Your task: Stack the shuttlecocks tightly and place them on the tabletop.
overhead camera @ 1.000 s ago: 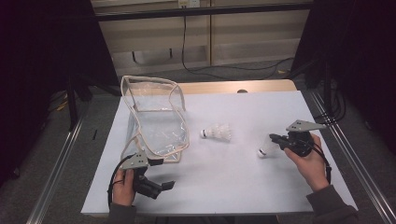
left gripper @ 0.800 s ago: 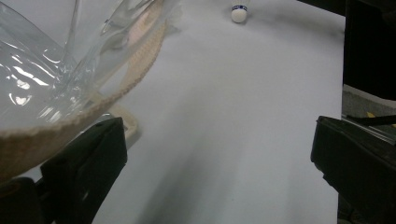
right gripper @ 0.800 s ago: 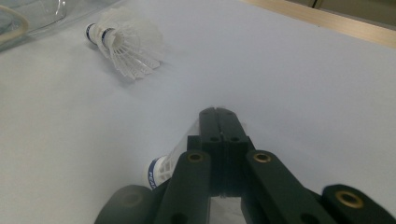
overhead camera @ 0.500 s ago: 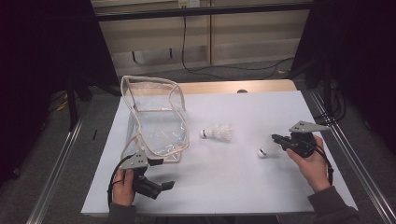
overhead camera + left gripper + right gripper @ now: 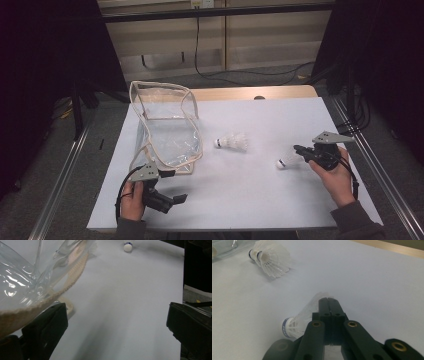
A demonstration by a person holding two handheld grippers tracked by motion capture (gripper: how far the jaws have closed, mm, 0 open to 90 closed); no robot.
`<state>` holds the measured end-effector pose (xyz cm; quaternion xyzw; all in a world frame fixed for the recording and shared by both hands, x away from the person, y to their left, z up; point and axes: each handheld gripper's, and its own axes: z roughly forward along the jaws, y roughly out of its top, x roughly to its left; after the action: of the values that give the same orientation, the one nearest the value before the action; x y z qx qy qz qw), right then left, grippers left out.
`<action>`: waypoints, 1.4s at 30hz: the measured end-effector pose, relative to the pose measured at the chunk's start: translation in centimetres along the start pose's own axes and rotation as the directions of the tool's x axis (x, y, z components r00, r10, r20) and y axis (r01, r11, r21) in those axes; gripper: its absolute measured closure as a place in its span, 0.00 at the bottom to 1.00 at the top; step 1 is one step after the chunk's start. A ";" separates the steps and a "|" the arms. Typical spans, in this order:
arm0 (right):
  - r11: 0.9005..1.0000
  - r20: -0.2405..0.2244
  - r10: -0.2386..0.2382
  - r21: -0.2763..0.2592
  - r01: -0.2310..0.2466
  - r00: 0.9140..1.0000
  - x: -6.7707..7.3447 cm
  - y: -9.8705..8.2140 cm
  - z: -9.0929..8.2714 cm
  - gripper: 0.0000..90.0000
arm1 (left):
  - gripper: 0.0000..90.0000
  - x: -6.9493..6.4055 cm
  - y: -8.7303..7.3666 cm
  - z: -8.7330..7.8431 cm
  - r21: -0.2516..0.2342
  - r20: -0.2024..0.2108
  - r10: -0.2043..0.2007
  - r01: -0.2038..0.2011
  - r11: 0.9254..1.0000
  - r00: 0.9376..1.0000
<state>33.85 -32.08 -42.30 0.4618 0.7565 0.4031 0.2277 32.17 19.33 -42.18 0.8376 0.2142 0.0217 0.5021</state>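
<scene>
your two grippers, left gripper [image 5: 170,199] and right gripper [image 5: 299,150], are black with brass-ringed screws at the jaw links, each topped by a grey three-cornered plate and trailing a black cable; your sleeves [image 5: 356,219] are dark grey.

Open jaws frame white table [image 5: 130,305], clear bag [image 5: 27,272] at left, shuttlecock [image 5: 128,246] far ahead

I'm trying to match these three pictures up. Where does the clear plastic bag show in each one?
High view: the clear bag lies on the left half of the table, above the person's left hand.
Left gripper view: the bag takes up the upper left, and its cloth edge hangs over the left jaw.
Right gripper view: a sliver of the bag sits in the top left corner, far beyond the shuttlecock at the jaws.
Shared landmark: the white table.
</scene>
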 end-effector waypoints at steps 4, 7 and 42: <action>1.000 0.009 0.002 0.003 -0.002 1.000 -0.2 -0.2 0.0 1.00 | 0.04 0.0 0.0 0.0 0.003 -0.001 0.000 0.000 1.000 1.000; 1.000 0.013 0.007 0.004 -0.007 1.000 -0.3 -0.4 0.0 1.00 | 0.04 0.0 0.0 0.0 0.003 -0.001 0.001 -0.001 1.000 1.000; 1.000 0.030 0.031 -0.002 -0.031 0.999 -0.9 -1.2 -0.8 0.94 | 0.04 0.0 0.0 0.0 0.004 0.000 0.002 -0.002 1.000 1.000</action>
<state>33.07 -33.46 -42.86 0.4792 0.7454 0.4004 0.2331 32.17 19.34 -42.16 0.8387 0.2134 0.0220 0.5005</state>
